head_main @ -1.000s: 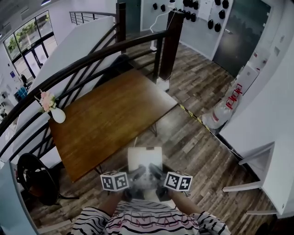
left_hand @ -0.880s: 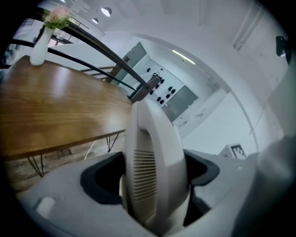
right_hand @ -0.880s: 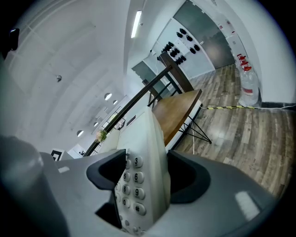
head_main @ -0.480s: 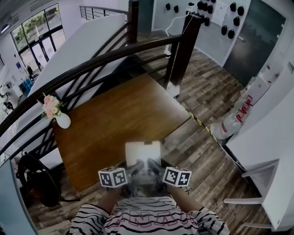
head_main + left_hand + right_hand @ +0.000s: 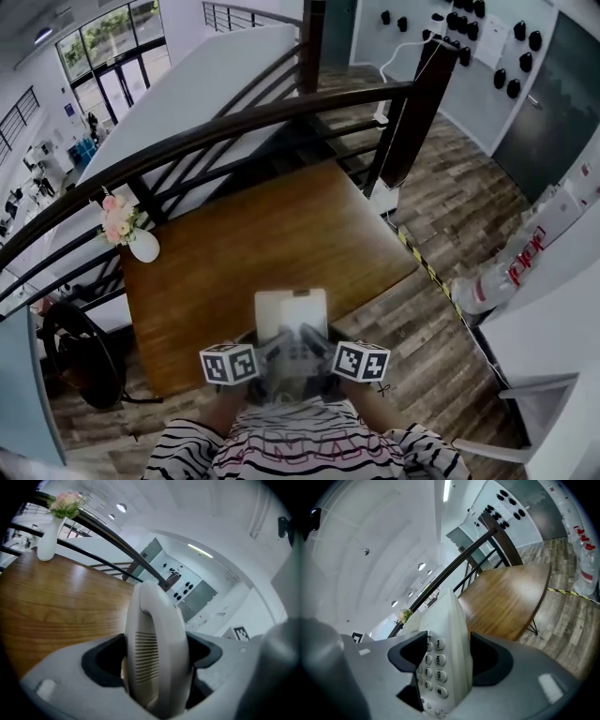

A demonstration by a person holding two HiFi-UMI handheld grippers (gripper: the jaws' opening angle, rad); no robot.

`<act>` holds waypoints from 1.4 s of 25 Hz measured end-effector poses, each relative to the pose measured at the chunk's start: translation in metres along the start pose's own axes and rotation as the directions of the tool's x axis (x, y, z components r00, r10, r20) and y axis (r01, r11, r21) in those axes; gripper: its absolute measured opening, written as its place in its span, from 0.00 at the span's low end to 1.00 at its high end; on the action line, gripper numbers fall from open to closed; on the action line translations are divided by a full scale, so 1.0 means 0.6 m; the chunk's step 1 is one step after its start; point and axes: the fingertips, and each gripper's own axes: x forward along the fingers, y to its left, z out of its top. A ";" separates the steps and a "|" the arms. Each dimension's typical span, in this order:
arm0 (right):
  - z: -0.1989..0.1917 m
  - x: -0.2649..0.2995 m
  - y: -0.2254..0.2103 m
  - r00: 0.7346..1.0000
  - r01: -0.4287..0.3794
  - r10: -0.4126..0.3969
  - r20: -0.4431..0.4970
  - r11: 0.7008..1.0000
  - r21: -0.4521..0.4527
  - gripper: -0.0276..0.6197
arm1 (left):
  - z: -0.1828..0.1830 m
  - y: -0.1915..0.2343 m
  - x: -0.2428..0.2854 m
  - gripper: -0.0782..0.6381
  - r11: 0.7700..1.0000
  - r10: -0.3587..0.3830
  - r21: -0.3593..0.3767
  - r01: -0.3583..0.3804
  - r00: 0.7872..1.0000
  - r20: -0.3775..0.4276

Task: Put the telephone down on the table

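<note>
A cream-white desk telephone (image 5: 292,314) is held in the air between both grippers, over the near edge of the brown wooden table (image 5: 262,244). My left gripper (image 5: 270,354) is shut on its handset side (image 5: 157,653), where a ribbed grille shows. My right gripper (image 5: 319,352) is shut on the keypad side (image 5: 443,660), with number buttons in view. The marker cubes of both grippers sit close to the person's striped sleeves.
A white vase with pink flowers (image 5: 134,234) stands at the table's far left corner. A dark curved stair railing (image 5: 234,131) runs behind the table. A black chair (image 5: 80,361) is at the left, and wood-plank floor with large water bottles (image 5: 497,281) lies to the right.
The view has moved forward toward the table; the telephone now reaches over the table's near edge. Both grippers keep their hold on it.
</note>
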 end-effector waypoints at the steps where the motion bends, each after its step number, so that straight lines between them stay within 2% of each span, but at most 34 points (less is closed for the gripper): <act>1: 0.016 0.015 -0.004 1.000 -0.010 0.010 -0.014 1.000 -0.008 0.48 | 0.014 0.005 0.012 0.66 1.000 0.006 -0.010 -0.006 1.000 0.013; 10: 0.184 0.190 -0.034 0.983 -0.100 0.087 -0.159 0.992 -0.078 0.48 | 0.182 0.084 0.132 0.66 0.989 0.113 -0.105 -0.100 0.986 0.122; 19: 0.316 0.341 -0.092 0.959 -0.160 0.128 -0.252 0.981 -0.112 0.48 | 0.305 0.162 0.258 0.66 0.974 0.182 -0.171 -0.150 0.966 0.184; 28: 0.394 0.457 -0.132 0.931 -0.213 0.162 -0.328 0.968 -0.129 0.48 | 0.381 0.233 0.343 0.66 0.955 0.242 -0.224 -0.193 0.945 0.219; 35: 0.443 0.540 -0.162 0.922 -0.226 0.169 -0.347 0.965 -0.131 0.48 | 0.436 0.287 0.403 0.66 0.949 0.259 -0.243 -0.201 0.938 0.232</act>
